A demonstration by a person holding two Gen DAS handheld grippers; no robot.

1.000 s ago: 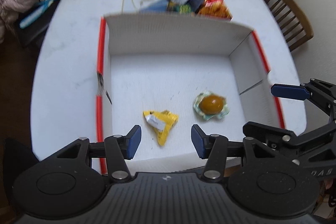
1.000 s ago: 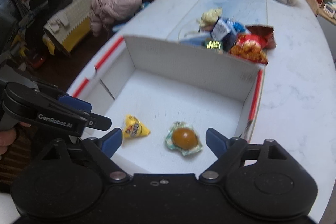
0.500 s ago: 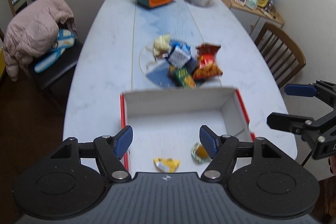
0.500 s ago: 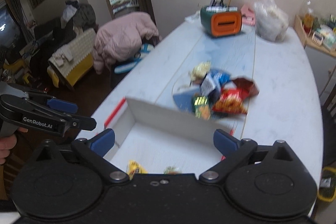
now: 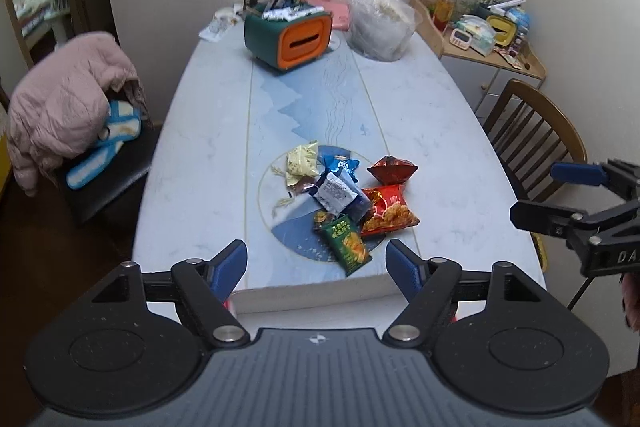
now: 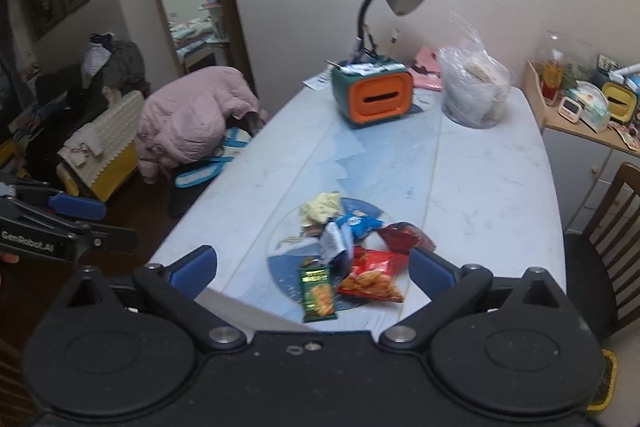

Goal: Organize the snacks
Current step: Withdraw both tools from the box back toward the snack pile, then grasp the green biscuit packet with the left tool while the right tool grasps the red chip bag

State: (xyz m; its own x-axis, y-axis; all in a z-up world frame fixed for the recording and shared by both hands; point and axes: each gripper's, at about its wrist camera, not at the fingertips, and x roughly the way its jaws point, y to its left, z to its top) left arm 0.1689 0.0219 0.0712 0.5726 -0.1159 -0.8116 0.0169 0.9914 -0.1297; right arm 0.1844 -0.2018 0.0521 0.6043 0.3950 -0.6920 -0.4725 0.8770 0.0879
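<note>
A pile of snack packets [image 5: 344, 195] lies mid-table on a round blue print; a green packet [image 5: 346, 241] and a red chips bag [image 5: 388, 209] are nearest me. The same pile [image 6: 344, 247] shows in the right wrist view. My left gripper [image 5: 316, 259] hangs high above the near end of the table, its jaws opening with nothing between them. Just below its fingers is the far wall of the white cardboard box [image 5: 312, 291]; the box's inside is hidden. My right gripper [image 6: 312, 261] stands wide open and empty, level with the left one [image 6: 100, 223].
At the table's far end stand a green and orange tissue box [image 5: 288, 41] with a desk lamp, and a plastic bag [image 5: 380, 27]. A wooden chair [image 5: 532, 131] is on the right. A chair with a pink jacket [image 5: 68, 107] is on the left.
Both grippers rose away from the box and tilted up, and their jaws widened. The two snacks on the box floor slid out of view; the whole table came into sight.
</note>
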